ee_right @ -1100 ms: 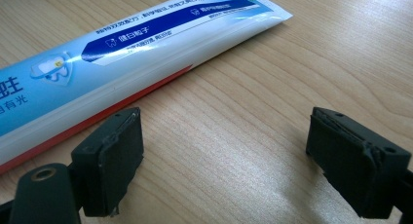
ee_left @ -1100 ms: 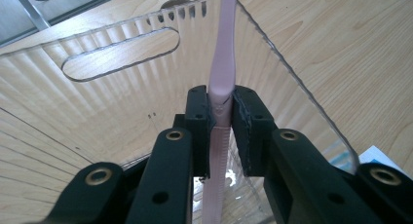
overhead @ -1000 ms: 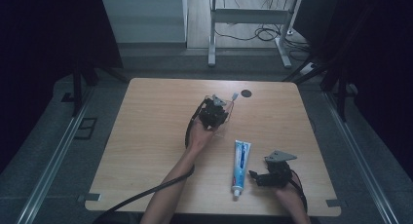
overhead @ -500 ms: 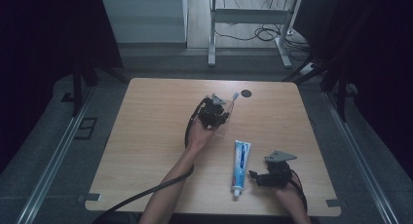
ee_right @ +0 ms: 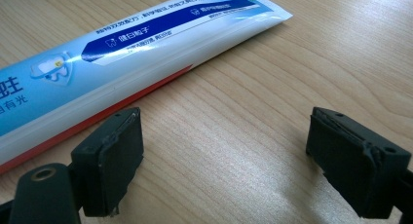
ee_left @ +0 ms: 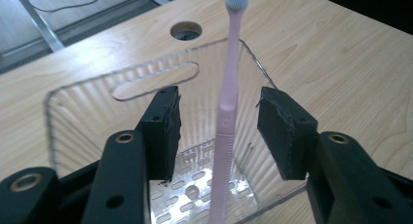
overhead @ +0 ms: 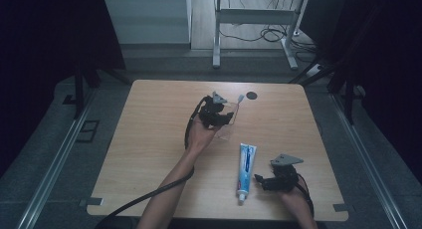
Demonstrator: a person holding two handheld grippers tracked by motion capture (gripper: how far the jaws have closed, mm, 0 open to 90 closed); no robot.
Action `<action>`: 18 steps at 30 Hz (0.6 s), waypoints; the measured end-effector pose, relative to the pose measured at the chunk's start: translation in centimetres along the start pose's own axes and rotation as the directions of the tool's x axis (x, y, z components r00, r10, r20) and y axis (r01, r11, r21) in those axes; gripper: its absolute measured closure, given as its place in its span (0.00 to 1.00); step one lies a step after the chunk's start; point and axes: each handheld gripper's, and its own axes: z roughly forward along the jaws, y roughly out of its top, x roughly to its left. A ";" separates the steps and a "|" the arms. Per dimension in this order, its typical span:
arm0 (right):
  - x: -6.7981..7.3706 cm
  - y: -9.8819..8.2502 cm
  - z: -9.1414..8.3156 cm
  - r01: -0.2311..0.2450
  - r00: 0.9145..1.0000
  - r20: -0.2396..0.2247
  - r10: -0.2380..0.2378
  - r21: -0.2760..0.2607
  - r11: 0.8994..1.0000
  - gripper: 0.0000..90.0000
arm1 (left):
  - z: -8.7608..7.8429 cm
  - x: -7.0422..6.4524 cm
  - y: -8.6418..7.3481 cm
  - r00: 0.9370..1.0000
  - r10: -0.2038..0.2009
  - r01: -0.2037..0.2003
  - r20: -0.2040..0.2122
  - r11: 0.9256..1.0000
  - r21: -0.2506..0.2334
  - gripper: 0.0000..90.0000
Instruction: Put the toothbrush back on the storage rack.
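Since a second ago, little has shifted on the table apart from the left gripper [ee_left: 219, 131], whose jaws have just been opening over the clear ribbed plastic basket [ee_left: 146, 83]. In the left gripper view a pink toothbrush with a pale blue head [ee_left: 228, 102] stands upright between the two black pads, its handle end down on the basket's perforated floor, its head rising above the far wall. Neither pad touches the handle: a gap shows on each side, narrower toward the right-hand pad. Beyond the basket a round hole in the wooden table [ee_left: 185, 30] sits just past the far rim.

From above, the left gripper [overhead: 215, 114] hovers at the basket [overhead: 228, 130] near the middle of the light wood table [overhead: 149, 139].

Nearer the person, the right gripper [overhead: 271, 183] rests low with its jaws wide apart and only bare wood between them. A blue-and-white toothpaste tube with a red stripe [ee_right: 122, 53] lies flat just beside its left-hand pad, outside the gap, and in the high view the tube [overhead: 246, 169] lies lengthwise next to that gripper.
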 end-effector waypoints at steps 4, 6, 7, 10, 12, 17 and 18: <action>0.0 0.0 0.0 0.000 1.000 0.000 0.000 0.000 1.000 0.15 | -0.9 0.3 0.3 1.000 0.006 -0.007 -0.014 1.000 -0.017 0.53; 0.0 0.0 0.0 0.001 1.000 0.000 -0.001 0.000 1.000 0.15 | -1.3 0.4 0.4 1.000 0.014 -0.014 -0.018 1.000 -0.024 0.50; 0.0 0.0 0.0 0.000 1.000 0.000 0.000 0.000 1.000 0.15 | -1.5 0.5 0.4 1.000 0.020 -0.020 -0.020 0.999 -0.026 0.50; 0.0 0.0 0.0 0.001 1.000 0.000 -0.001 0.000 1.000 0.15 | -2.2 0.5 0.6 0.999 0.032 -0.032 -0.026 0.999 -0.028 0.48; 0.0 0.0 0.0 0.001 1.000 0.000 -0.001 0.000 1.000 0.15 | -2.6 0.6 0.7 0.999 0.036 -0.036 -0.027 0.999 -0.030 0.47; 0.0 0.0 0.0 0.001 1.000 0.000 -0.001 0.000 1.000 0.15 | -3.7 1.0 0.6 0.999 0.036 -0.037 -0.027 0.999 -0.024 0.44; 0.0 0.0 0.0 0.000 1.000 0.000 0.000 0.000 1.000 0.15 | -3.9 1.0 0.6 0.999 0.034 -0.034 -0.024 0.999 -0.025 0.44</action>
